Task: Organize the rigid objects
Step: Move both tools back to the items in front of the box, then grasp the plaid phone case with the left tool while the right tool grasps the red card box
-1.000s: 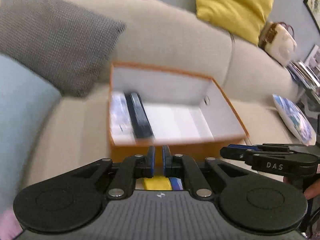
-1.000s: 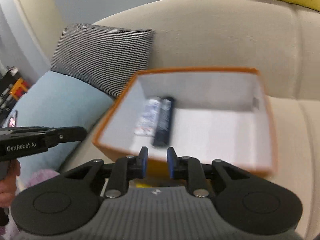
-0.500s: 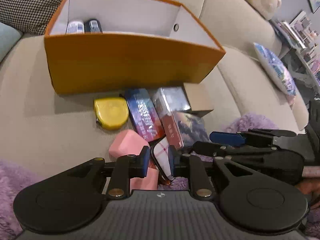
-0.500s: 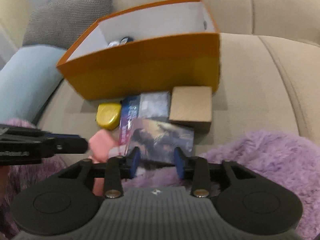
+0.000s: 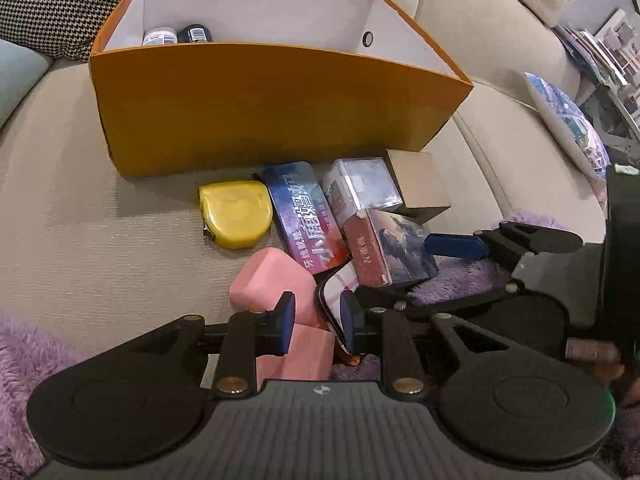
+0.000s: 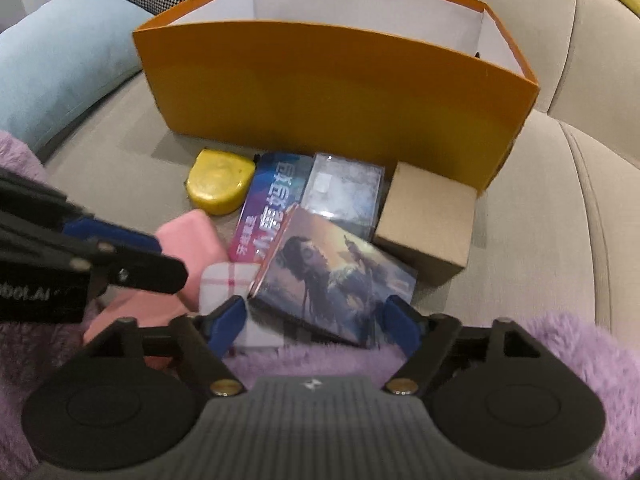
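An orange box (image 5: 256,104) with white inner walls stands on the sofa; a white tube (image 5: 159,36) and a dark tube (image 5: 194,33) lie inside. In front lie a yellow tape measure (image 5: 234,213), a blue-purple tin (image 5: 306,216), a clear case (image 5: 362,188), a brown carton (image 5: 420,182), a picture box (image 6: 332,276), a pink case (image 5: 276,280) and a plaid-backed phone (image 6: 228,280). My left gripper (image 5: 316,322) is open over the pink case and phone. My right gripper (image 6: 316,320) is open wide, its fingers either side of the picture box's near edge.
A purple fluffy blanket (image 6: 560,360) covers the sofa's front. A houndstooth cushion (image 5: 52,0) and a light blue cushion (image 6: 60,64) lie at the left. A printed cushion (image 5: 568,120) and shelves of books stand at the right.
Both grippers dropped from above the box to the pile in front of it. The right gripper opened wide around the picture box; the left opened slightly.
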`<state>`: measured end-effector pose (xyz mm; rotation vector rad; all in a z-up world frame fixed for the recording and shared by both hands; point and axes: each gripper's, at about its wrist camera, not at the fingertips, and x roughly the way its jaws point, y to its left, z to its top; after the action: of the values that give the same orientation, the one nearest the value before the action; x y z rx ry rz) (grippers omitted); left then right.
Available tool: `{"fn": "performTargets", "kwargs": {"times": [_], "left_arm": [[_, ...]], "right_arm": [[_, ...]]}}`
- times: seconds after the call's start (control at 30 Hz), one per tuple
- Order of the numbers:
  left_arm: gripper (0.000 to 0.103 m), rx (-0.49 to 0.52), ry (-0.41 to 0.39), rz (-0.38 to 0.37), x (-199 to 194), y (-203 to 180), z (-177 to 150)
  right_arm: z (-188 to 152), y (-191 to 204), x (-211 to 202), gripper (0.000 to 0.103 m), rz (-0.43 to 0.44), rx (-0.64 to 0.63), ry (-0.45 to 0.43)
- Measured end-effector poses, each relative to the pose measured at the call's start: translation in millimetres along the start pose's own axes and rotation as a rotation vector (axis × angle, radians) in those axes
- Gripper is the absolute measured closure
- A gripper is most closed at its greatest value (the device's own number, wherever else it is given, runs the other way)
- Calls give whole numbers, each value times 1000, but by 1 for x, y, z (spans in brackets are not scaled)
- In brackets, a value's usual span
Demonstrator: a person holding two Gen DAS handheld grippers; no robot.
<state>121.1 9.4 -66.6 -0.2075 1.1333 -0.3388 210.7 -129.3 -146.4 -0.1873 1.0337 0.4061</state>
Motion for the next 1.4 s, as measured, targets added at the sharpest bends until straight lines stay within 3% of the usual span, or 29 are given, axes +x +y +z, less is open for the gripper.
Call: {"fn": "performTargets", "kwargs": {"times": [0.13,0.37,0.5,0.67,0.8,1.03,1.13,1.27,1.4], "left_arm": [[77,1,-2,-8,0,1,1],[75,63,5,-22,0,-2,9],[61,162,40,-33,8,-12,19],[56,269,99,-32,26,-28,33],[56,321,170,-20,43,-39,42],[55,414,284,26,70,-55,48],[56,402,323,7,78,-57,50],[59,392,321,14,79,-58,50],[70,392,292,20,67,-64,48]], "right_arm": [[1,-6,1,26,15,29,-12],[-7,-1,-25,61,-5,9,-88],[-10,-6,-48,74,-35,50,-152],[-13,-30,-59,78,-45,185,-183],[-13,-30,-57,78,-157,179,-195],[-10,-41,-36,77,-122,229,-128],[-6,-38,-28,75,-122,209,-113],[-8,-39,-26,75,-125,209,-112],[-11,-46,-29,78,-101,256,-134]]}}
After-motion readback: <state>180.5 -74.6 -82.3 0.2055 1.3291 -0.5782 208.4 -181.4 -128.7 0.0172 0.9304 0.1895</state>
